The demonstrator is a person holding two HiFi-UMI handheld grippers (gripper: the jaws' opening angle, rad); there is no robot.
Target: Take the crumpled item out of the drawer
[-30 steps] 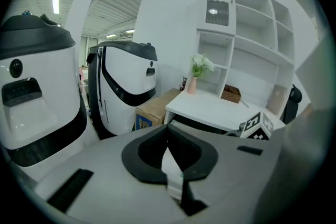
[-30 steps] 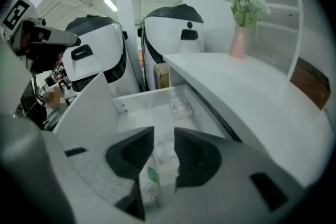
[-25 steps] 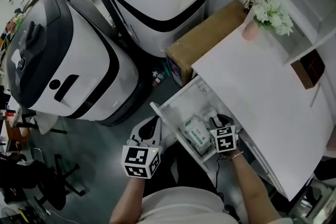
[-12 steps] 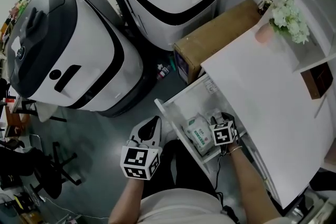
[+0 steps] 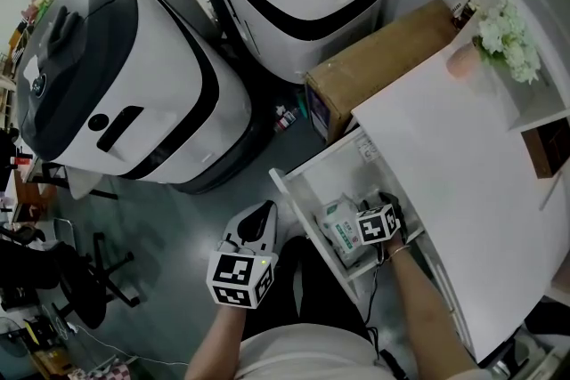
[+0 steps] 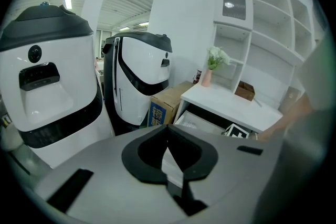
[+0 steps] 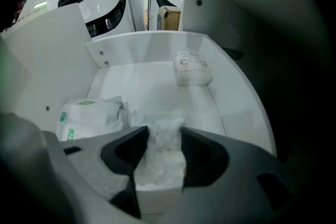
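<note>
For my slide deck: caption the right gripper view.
Right gripper, jaws opening, straddles the crumpled item in the white drawer.

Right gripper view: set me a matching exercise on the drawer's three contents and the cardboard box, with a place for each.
Things:
1 crumpled item
2 green-printed packet
3 small white pack
4 cardboard box

Places:
A outside, beyond the far wall of the drawer
B far right of the drawer
C near end, middle of the drawer
D left side of the drawer

Pairs: 1-C, 2-D, 3-B, 4-A
</note>
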